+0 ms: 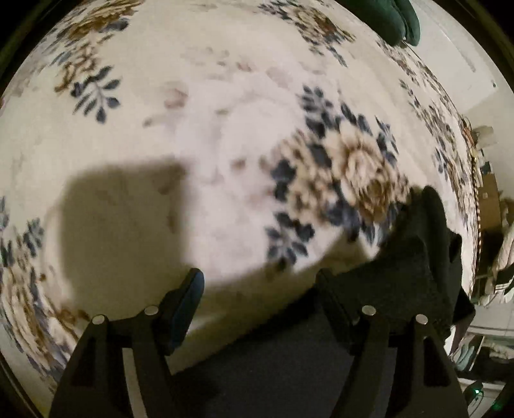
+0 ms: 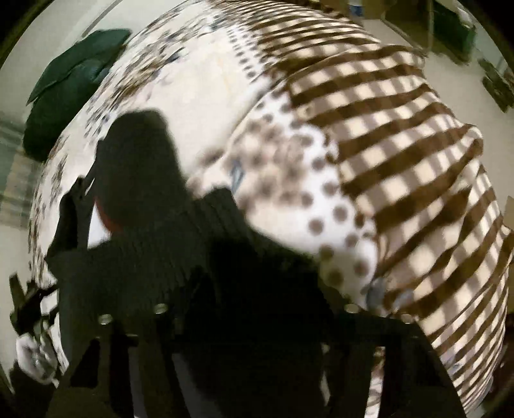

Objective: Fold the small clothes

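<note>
A small black knitted garment hangs at the right of the left wrist view, draped over my left gripper's right finger. My left gripper is wide open above the white floral bedspread; its left fingertip is bare. In the right wrist view the same black garment fills the lower middle and hides my right gripper's fingers, so I cannot tell how the jaws stand. The picture is blurred by motion.
A brown-and-cream checked blanket and a white dotted cloth lie on the bed at the right. A dark green cushion sits at the far edge of the bed; it also shows in the left wrist view. Room clutter lies beyond the bed's right edge.
</note>
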Available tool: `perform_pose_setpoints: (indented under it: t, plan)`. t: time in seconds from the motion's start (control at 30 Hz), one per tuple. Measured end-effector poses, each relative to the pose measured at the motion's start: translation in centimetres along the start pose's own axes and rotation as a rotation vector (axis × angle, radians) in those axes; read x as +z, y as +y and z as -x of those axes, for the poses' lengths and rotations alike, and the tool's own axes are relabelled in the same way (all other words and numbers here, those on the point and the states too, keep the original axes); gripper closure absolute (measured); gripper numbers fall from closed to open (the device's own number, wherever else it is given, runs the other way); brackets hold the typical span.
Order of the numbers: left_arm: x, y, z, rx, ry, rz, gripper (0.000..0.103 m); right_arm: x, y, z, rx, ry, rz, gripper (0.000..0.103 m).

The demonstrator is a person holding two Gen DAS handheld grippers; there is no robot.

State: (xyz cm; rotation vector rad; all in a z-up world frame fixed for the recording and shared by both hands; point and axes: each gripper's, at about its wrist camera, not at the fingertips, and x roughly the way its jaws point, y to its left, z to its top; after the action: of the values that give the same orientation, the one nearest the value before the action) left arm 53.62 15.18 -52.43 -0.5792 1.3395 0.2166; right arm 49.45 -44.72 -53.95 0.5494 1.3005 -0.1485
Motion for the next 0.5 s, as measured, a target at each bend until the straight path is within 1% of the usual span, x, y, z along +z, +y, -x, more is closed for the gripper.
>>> perform_pose_setpoints:
  t: [0.07, 0.1, 0.13, 0.17, 0.2, 0.23, 0.27, 0.3, 0.33, 0.4, 0.43, 0.47, 0.5]
  plan:
    - [-0.9, 0.5, 1.0, -0.007, 0.008, -0.004, 0.033, 0.1, -0.5, 1.3, 0.007, -0.005, -0.043, 0.044]
    - [-1.8, 1.1, 1.7, -0.024, 0.011, 0.007, 0.033, -0.2, -1.0, 2.2, 0.020, -0.001, -0.072, 0.044]
    - [-2.5, 1.6, 2.2, -0.033, 0.016, 0.021, 0.033, -0.7, -1.7, 3.2, 0.046, 0.008, -0.113, 0.040]
    - [-4.0, 2.4, 2.9, -0.045, 0.028, 0.046, 0.033, -1.2, -2.3, 4.0, 0.063, 0.013, -0.145, 0.035]
    - [-4.9, 2.9, 3.1, -0.057, 0.037, 0.067, 0.033, -2.3, -3.5, 5.1, 0.080, 0.017, -0.197, 0.025]
    - [-5.9, 3.3, 3.4, -0.064, 0.043, 0.090, 0.033, -2.9, -3.9, 5.6, 0.090, 0.015, -0.221, 0.020]
    - [-7.0, 3.8, 3.7, -0.064, 0.051, 0.117, 0.033, -4.1, -4.5, 6.2, 0.113, 0.016, -0.259, 0.020]
    - [-8.1, 4.4, 3.8, -0.081, 0.060, 0.156, 0.033, -5.5, -5.5, 6.4, 0.125, 0.036, -0.300, 0.020]
    - [-8.8, 4.8, 3.9, -0.093, 0.064, 0.194, 0.033, -6.3, -5.4, 6.3, 0.126, 0.045, -0.317, 0.017]
    - [-9.7, 5.4, 4.1, -0.111, 0.060, 0.252, 0.033, -8.5, -6.0, 6.3, 0.135, 0.060, -0.346, 0.011]
    - [-10.0, 5.6, 4.2, -0.121, 0.055, 0.274, 0.033, -9.5, -6.2, 6.0, 0.142, 0.071, -0.356, 0.011]
    - [-10.1, 5.8, 4.1, -0.127, 0.053, 0.294, 0.033, -10.3, -6.5, 5.3, 0.171, 0.087, -0.374, 0.011]
    - [-10.2, 5.8, 3.7, -0.131, 0.054, 0.310, 0.033, -10.8, -6.7, 4.6, 0.192, 0.102, -0.391, 0.006]
